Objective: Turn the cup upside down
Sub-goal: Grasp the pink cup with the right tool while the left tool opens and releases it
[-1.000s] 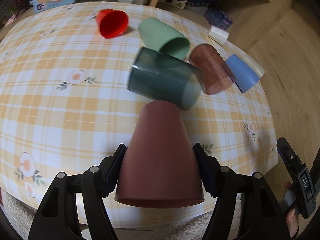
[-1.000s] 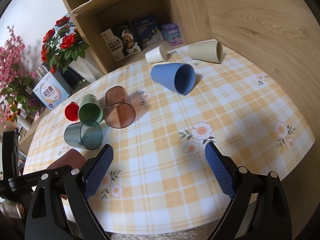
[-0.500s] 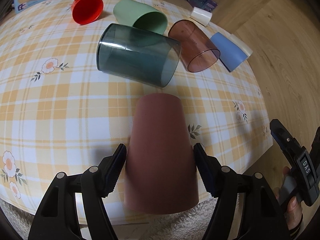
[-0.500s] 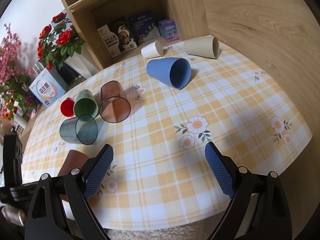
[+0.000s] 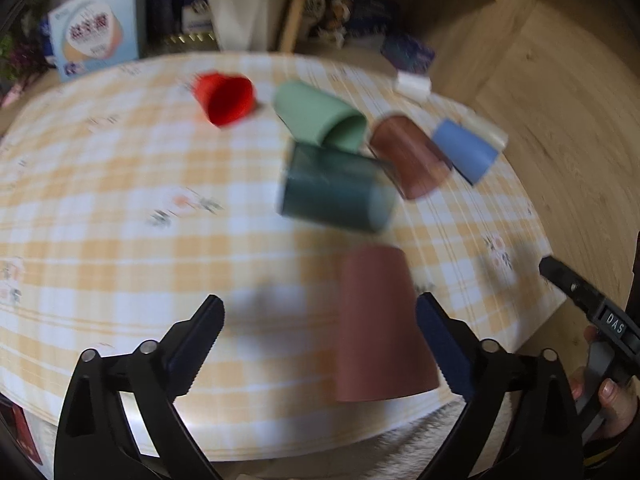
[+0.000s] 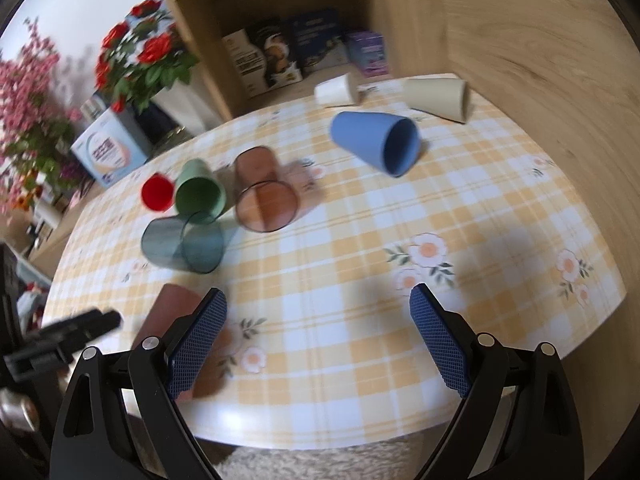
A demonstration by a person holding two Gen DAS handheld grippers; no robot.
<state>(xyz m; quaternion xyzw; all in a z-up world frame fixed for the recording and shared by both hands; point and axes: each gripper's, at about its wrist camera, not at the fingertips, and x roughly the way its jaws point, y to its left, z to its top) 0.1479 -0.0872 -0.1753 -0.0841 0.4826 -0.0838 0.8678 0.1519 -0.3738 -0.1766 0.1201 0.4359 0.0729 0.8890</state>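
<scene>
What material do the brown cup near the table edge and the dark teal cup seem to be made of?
Brown cup: probably matte opaque plastic; its surface is even and shows no shine, though the picture is blurred. Dark teal cup: probably clear tinted plastic, possibly glass; the checked cloth shows through its wall.

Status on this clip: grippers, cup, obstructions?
Left gripper open, right gripper open, empty. Brown cup upside down near table edge, released. Teal cup lying just beyond; nothing blocking.

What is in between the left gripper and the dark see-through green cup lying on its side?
The reddish-brown plastic cup, standing upside down, sits partly in the way, close to the open left gripper's right finger. The dark see-through green cup lies beyond it. Left of that, only checked tablecloth shows.
</scene>
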